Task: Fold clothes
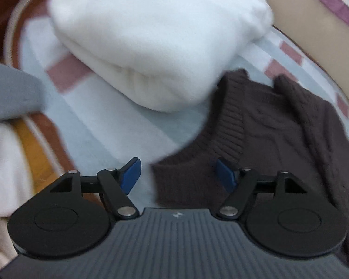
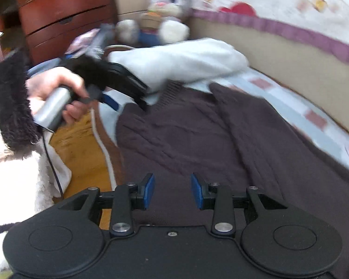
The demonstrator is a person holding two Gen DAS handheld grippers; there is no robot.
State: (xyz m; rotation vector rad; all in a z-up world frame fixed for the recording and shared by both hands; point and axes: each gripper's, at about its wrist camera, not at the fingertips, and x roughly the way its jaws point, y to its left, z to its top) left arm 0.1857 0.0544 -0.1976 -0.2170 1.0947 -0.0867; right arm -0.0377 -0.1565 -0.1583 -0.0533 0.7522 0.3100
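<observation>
A dark brown knitted sweater [image 1: 279, 139] lies spread on the bed, its ribbed collar toward the left gripper; it also shows in the right wrist view [image 2: 197, 134]. A folded white garment [image 1: 151, 46] lies beyond it on the light sheet, also in the right wrist view [image 2: 181, 62]. My left gripper [image 1: 178, 175] is open and empty just above the sweater's shoulder edge. My right gripper [image 2: 172, 191] is open and empty over the sweater's lower part. The left gripper's body and the hand holding it [image 2: 58, 93] show in the right wrist view, near the collar.
The bed has a light blue sheet with pink squares [image 1: 109, 125] and a beige side board [image 2: 279, 55] on the right. A plush rabbit [image 2: 165, 7] and a red-brown chest of drawers [image 2: 65, 16] stand beyond. The bed's edge and yellow floor [image 2: 81, 151] are on the left.
</observation>
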